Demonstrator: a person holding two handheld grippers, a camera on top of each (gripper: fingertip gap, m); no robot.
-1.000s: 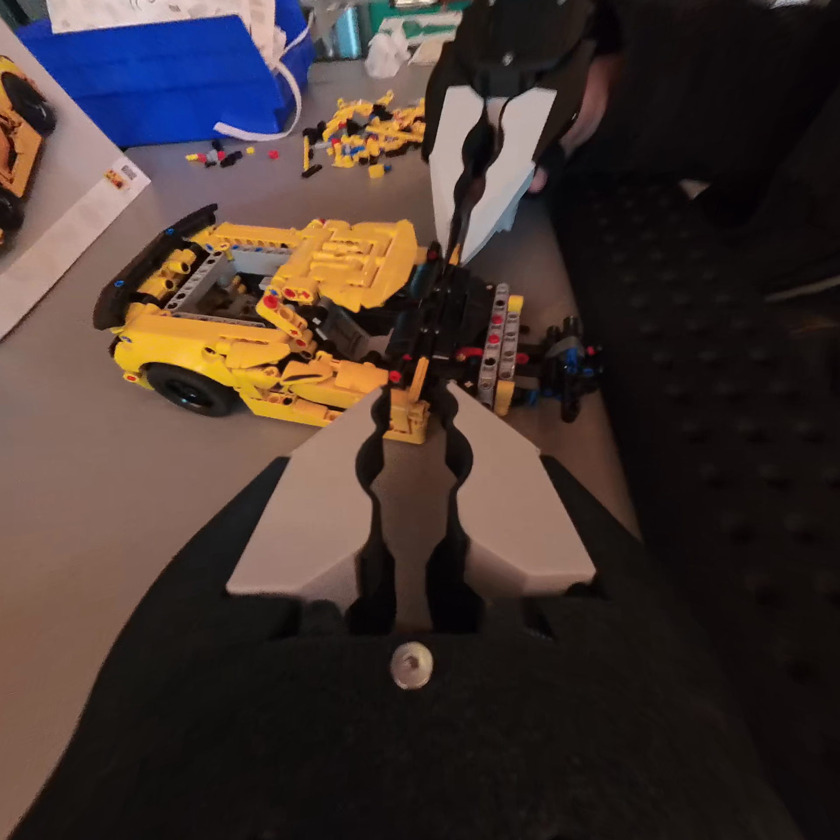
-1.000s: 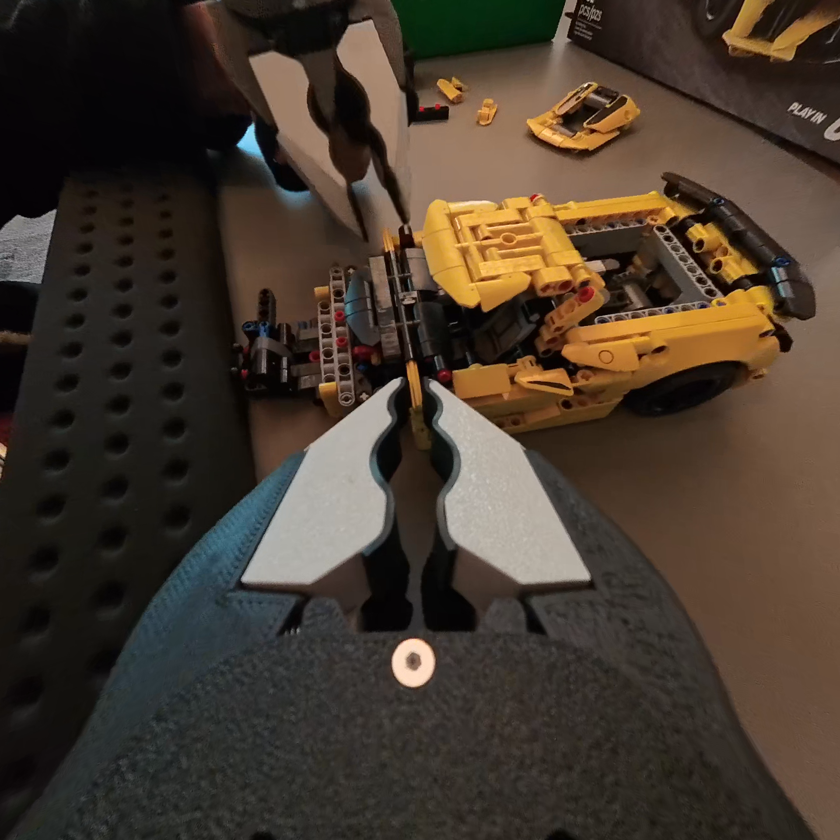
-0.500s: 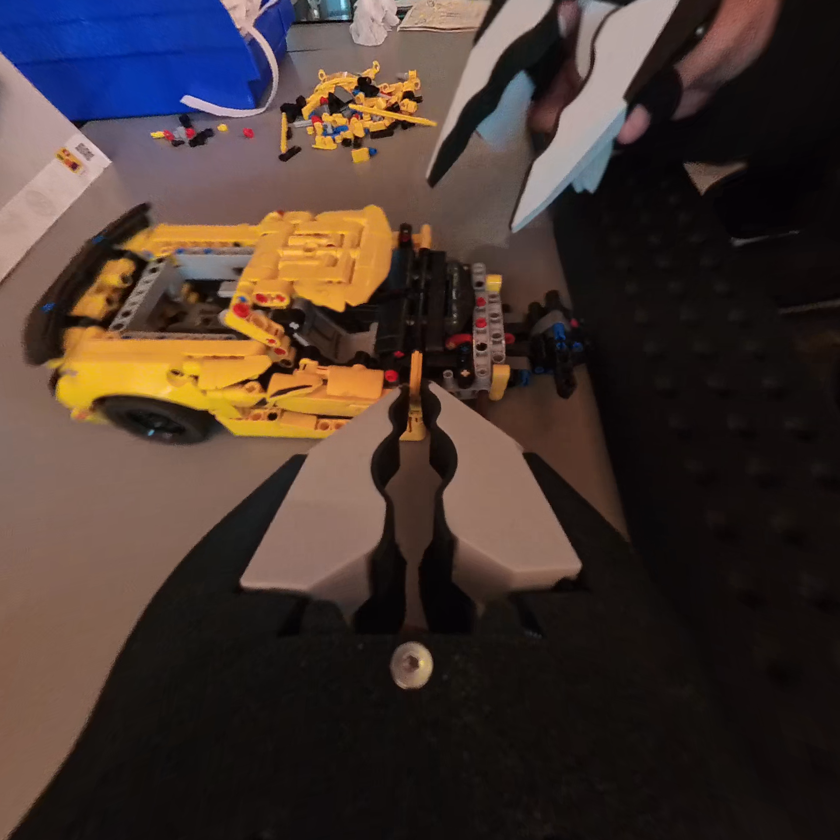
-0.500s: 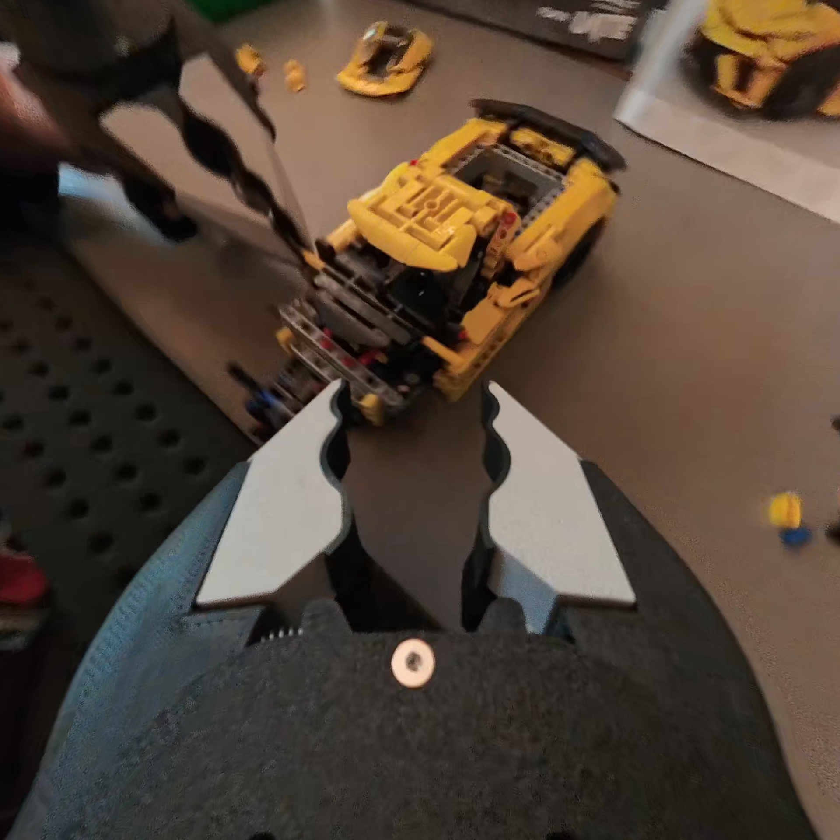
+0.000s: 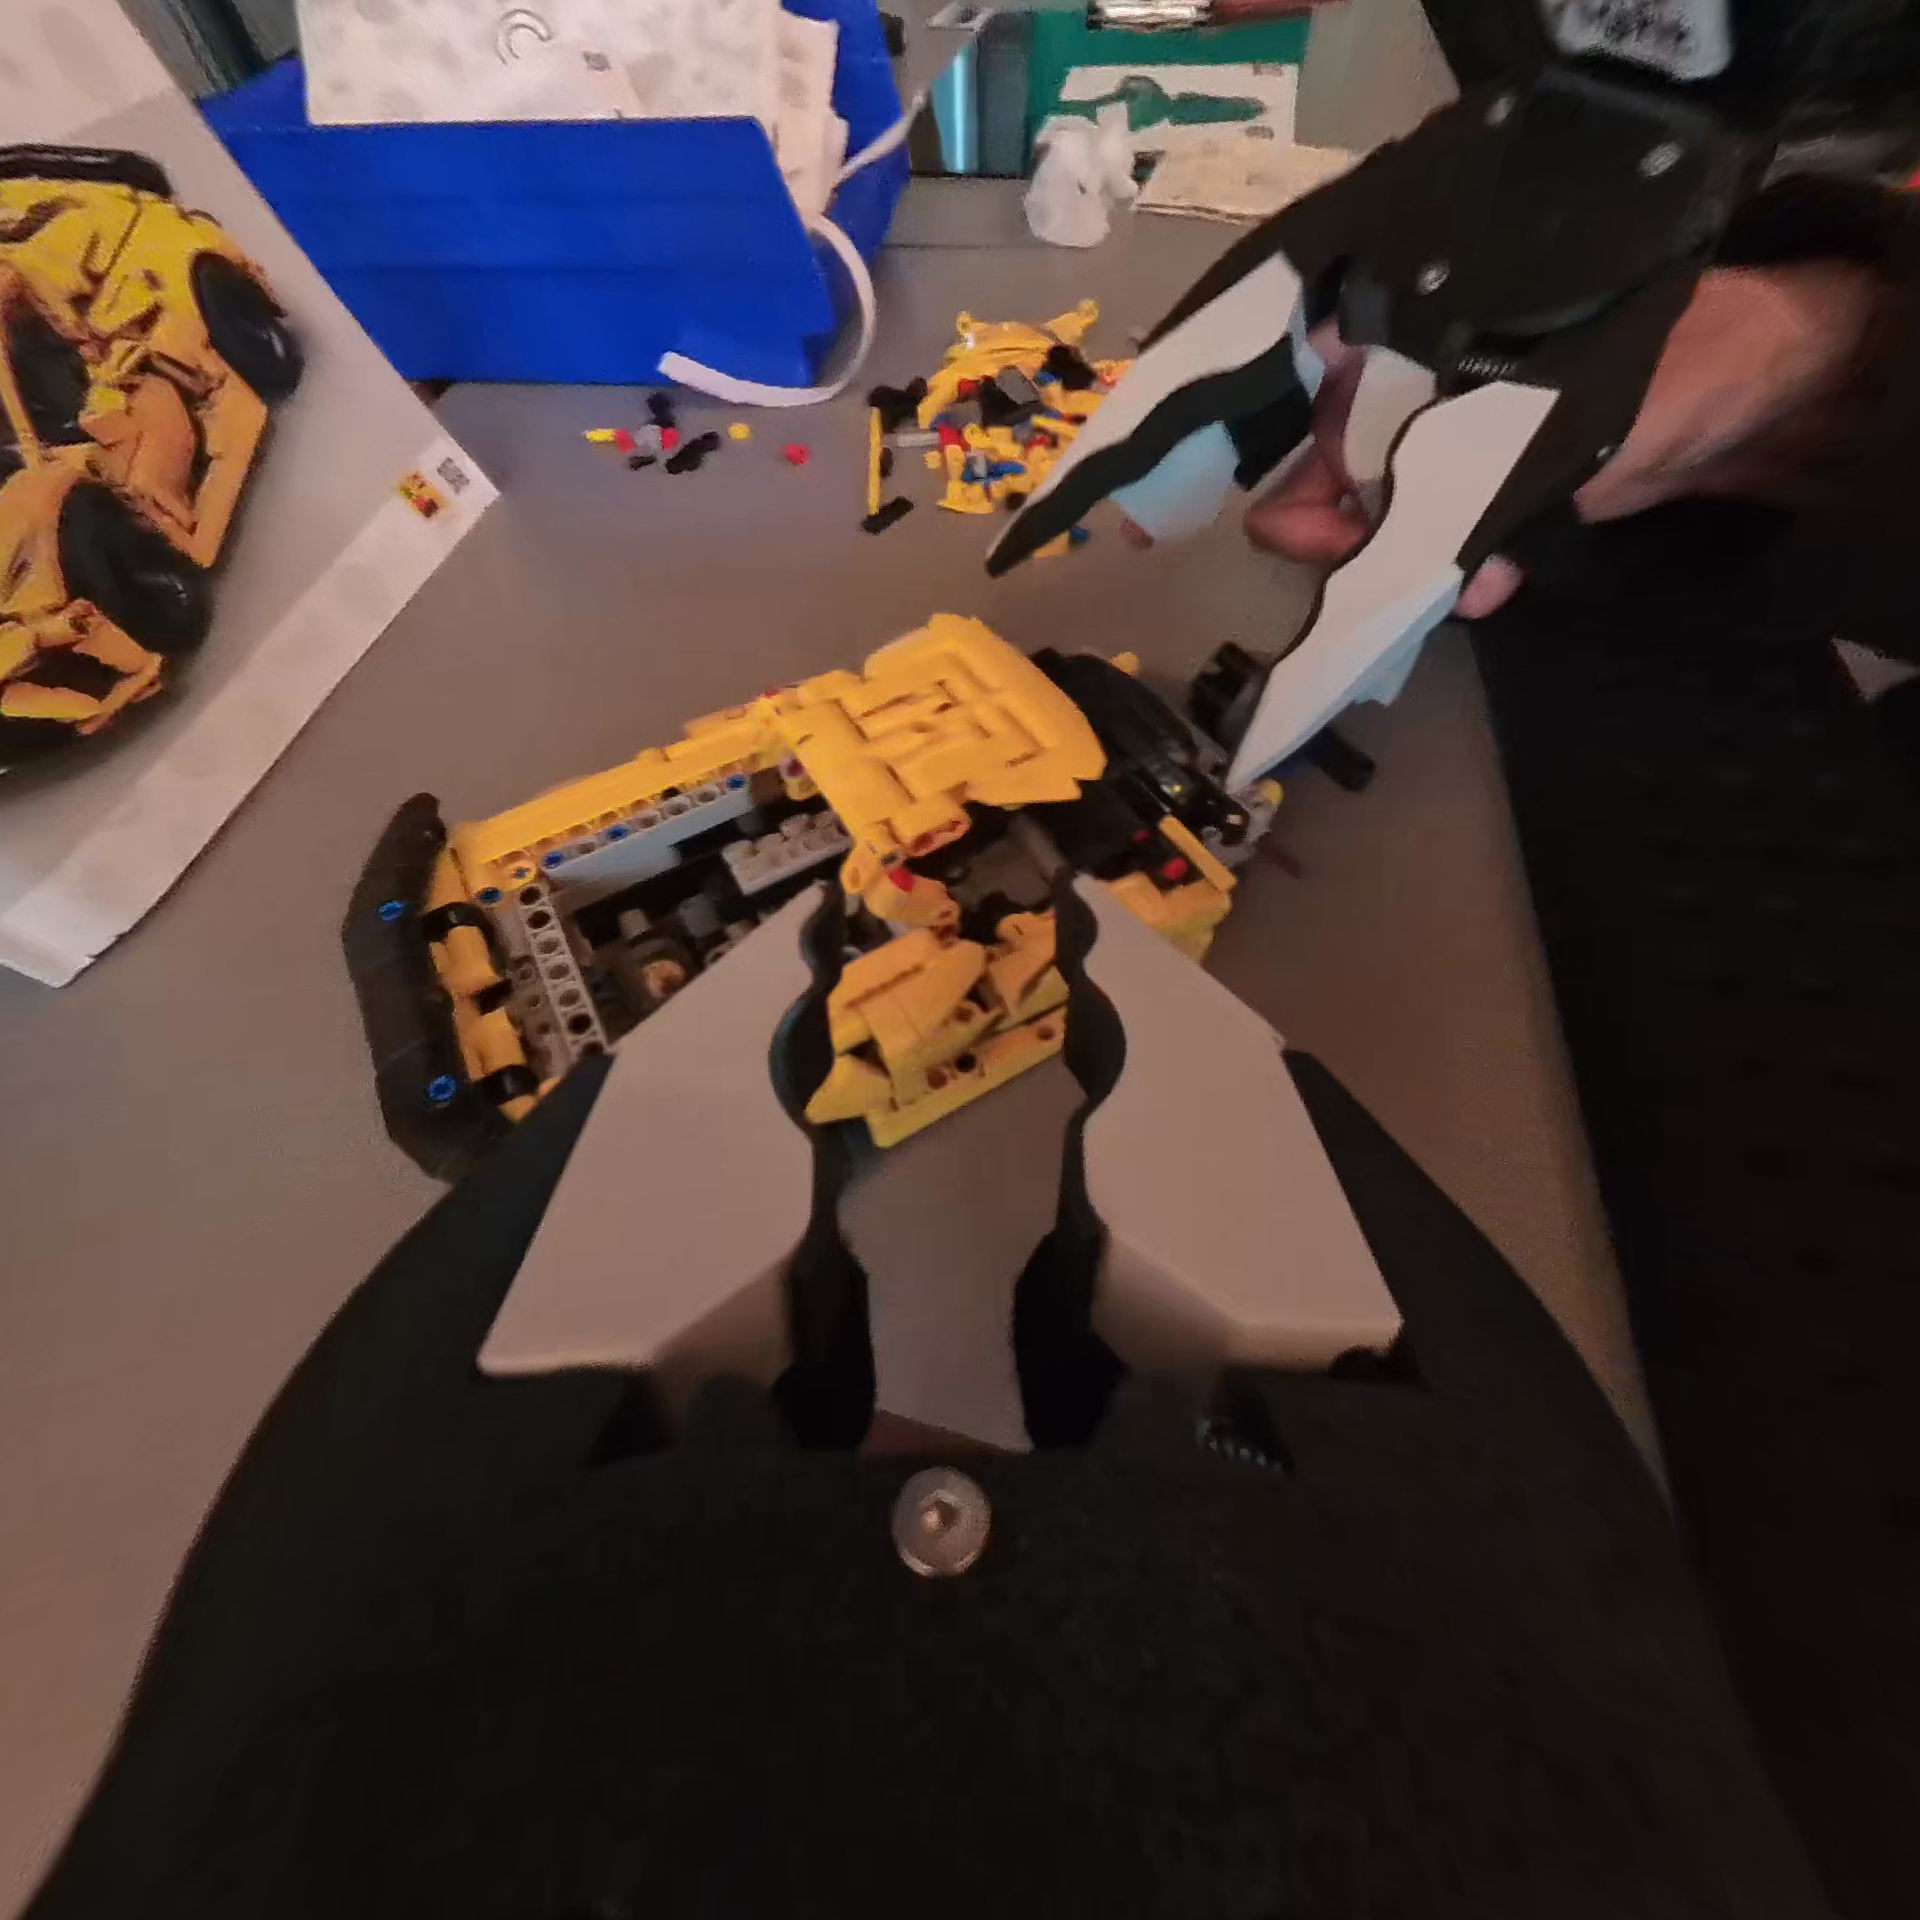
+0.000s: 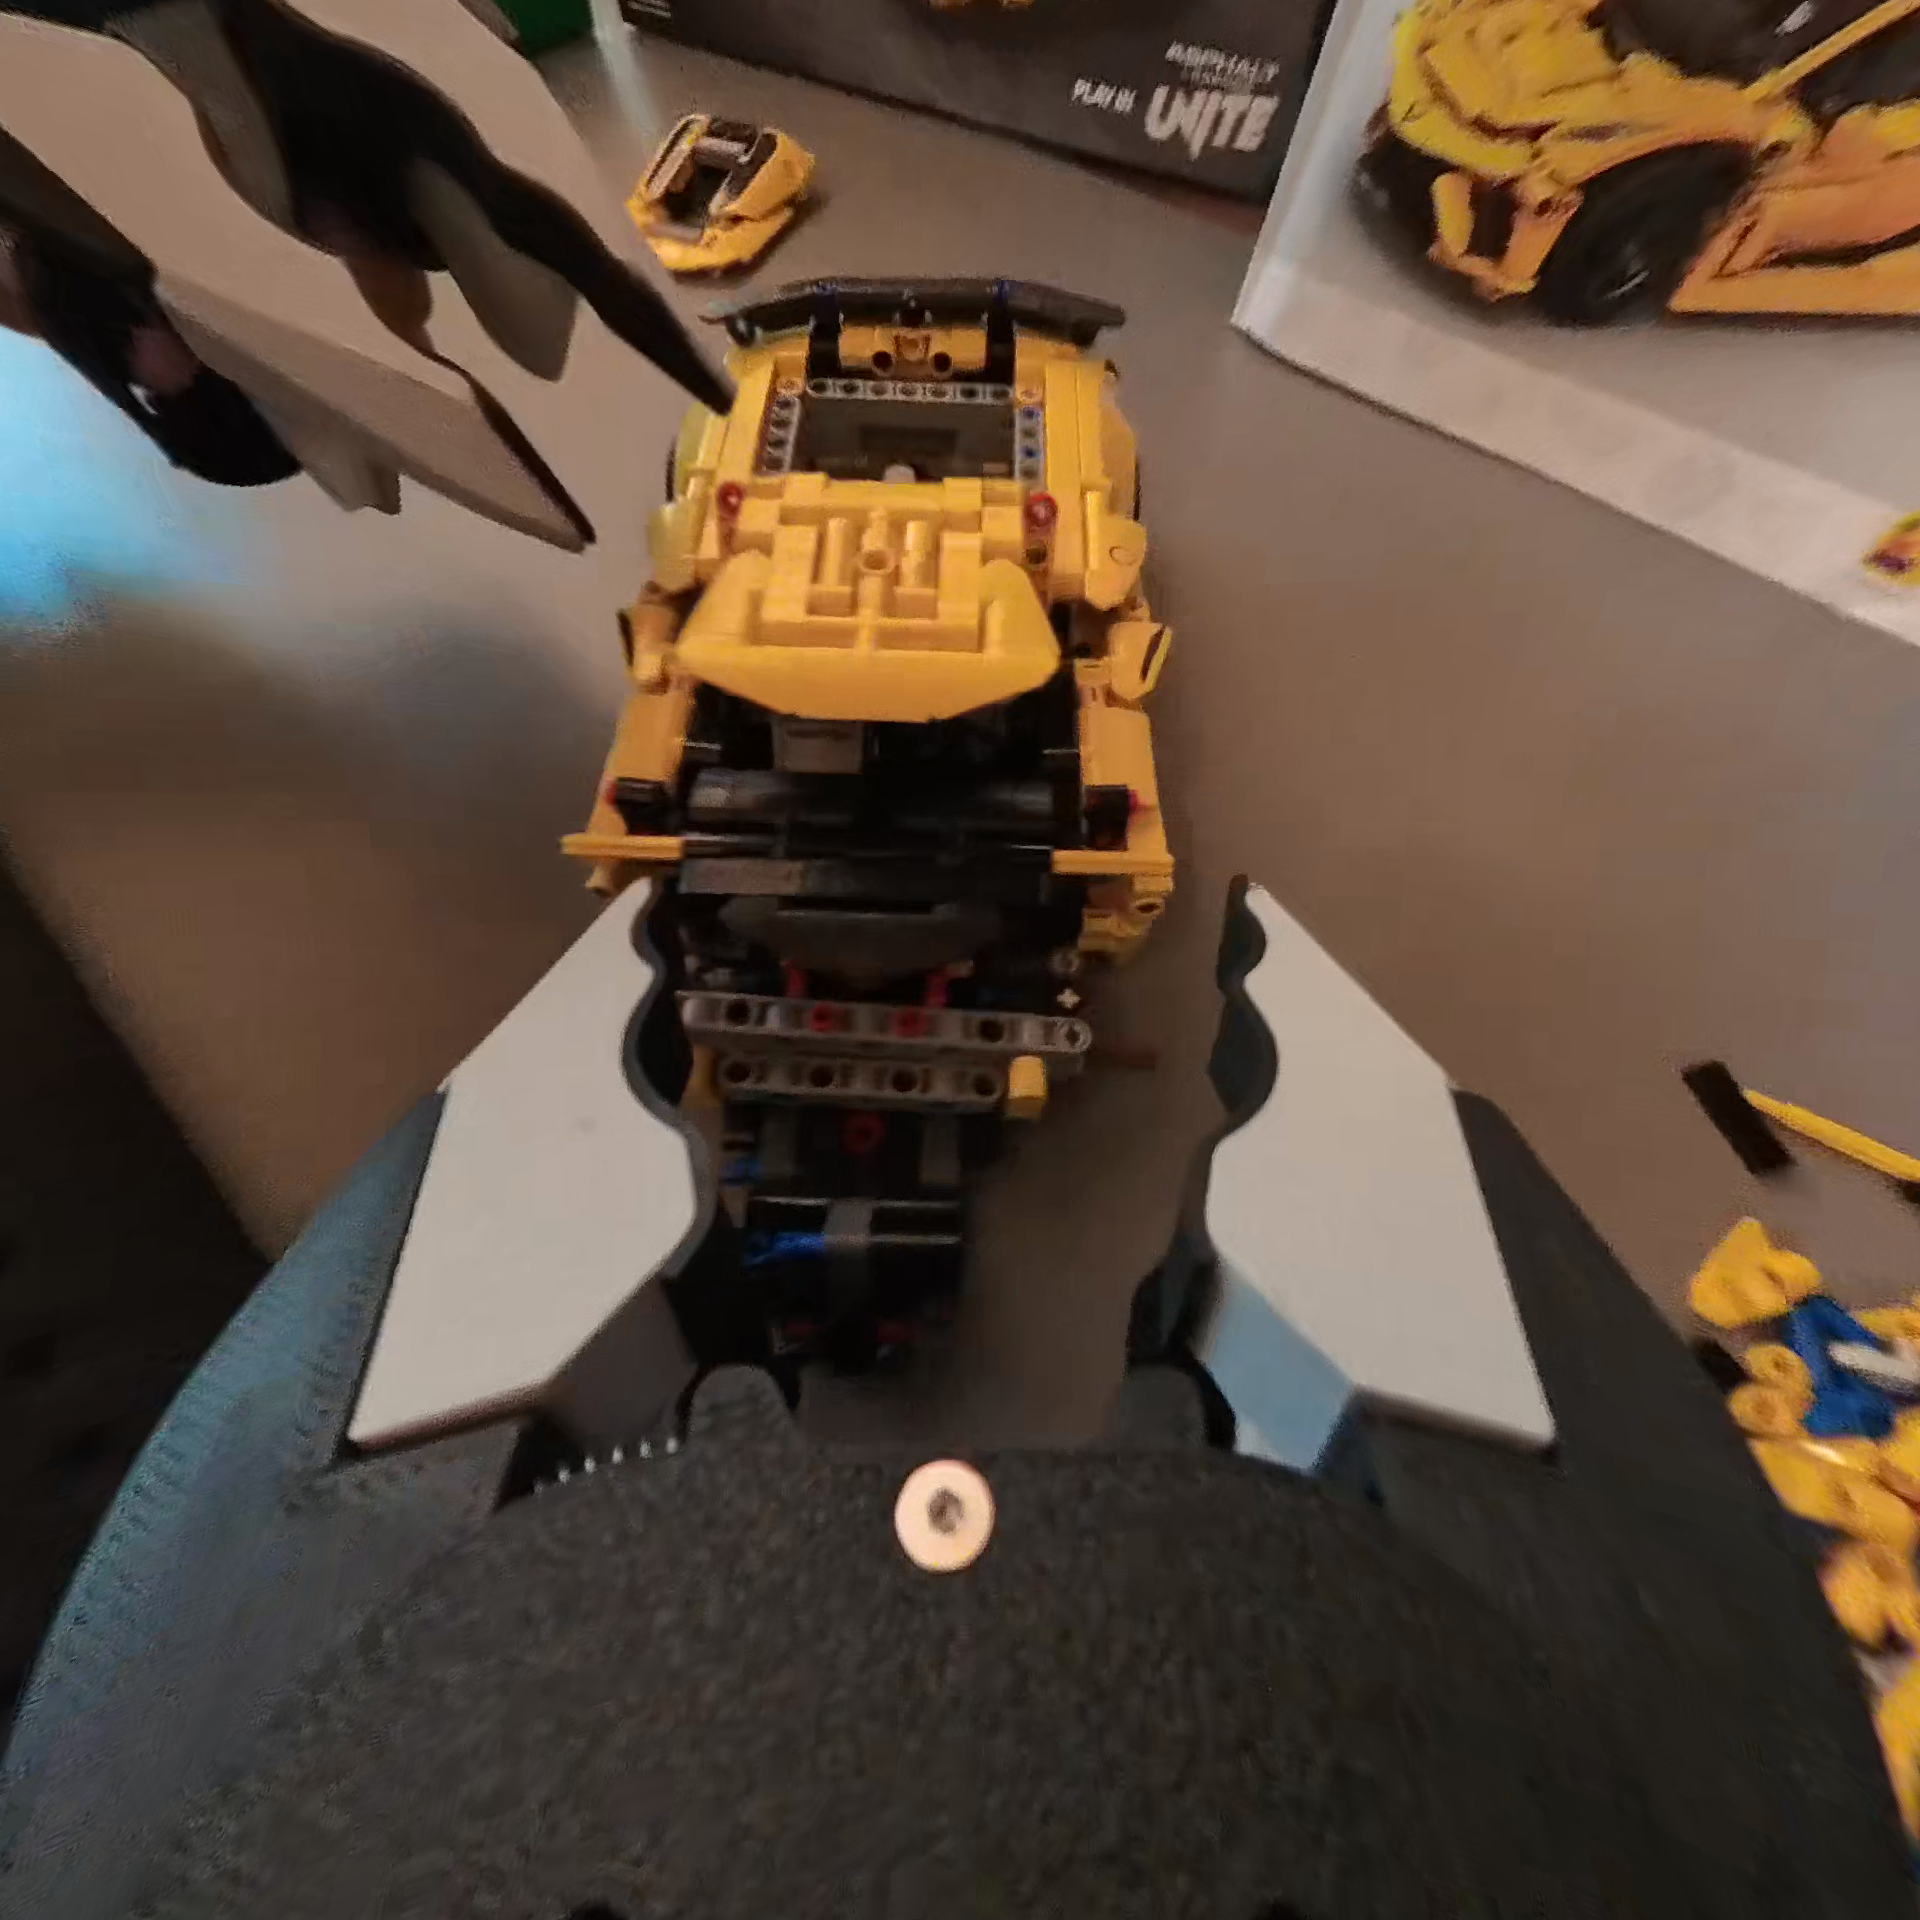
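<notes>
A partly built yellow brick car (image 5: 935, 727) stands on the grey table (image 5: 260, 1143). Its front end is bare black and grey frame. My left gripper (image 5: 951, 904) is open, and its fingers straddle the yellow side panel by the door; I cannot tell if they touch it. My right gripper (image 6: 940, 904) is wide open at the car's front, with the bare front frame (image 6: 883, 1039) between its fingers. In the right wrist view the car (image 6: 873, 582) points toward me and the left gripper (image 6: 655, 468) is at the car's rear left. In the left wrist view the right gripper (image 5: 1117, 675) hangs open over the car's front.
A blue bin (image 5: 561, 249) and a printed sheet showing a yellow car (image 5: 156, 468) lie behind and to the left. Loose pieces (image 5: 997, 436) lie behind the car. In the right wrist view I see a small yellow sub-assembly (image 6: 722, 197), a dark box (image 6: 987, 73) and more loose pieces (image 6: 1808, 1403).
Both grippers let go of the thin yellow strip at the car's middle and opened. The right one swung round to the car's front; the left one moved to the car's side.
</notes>
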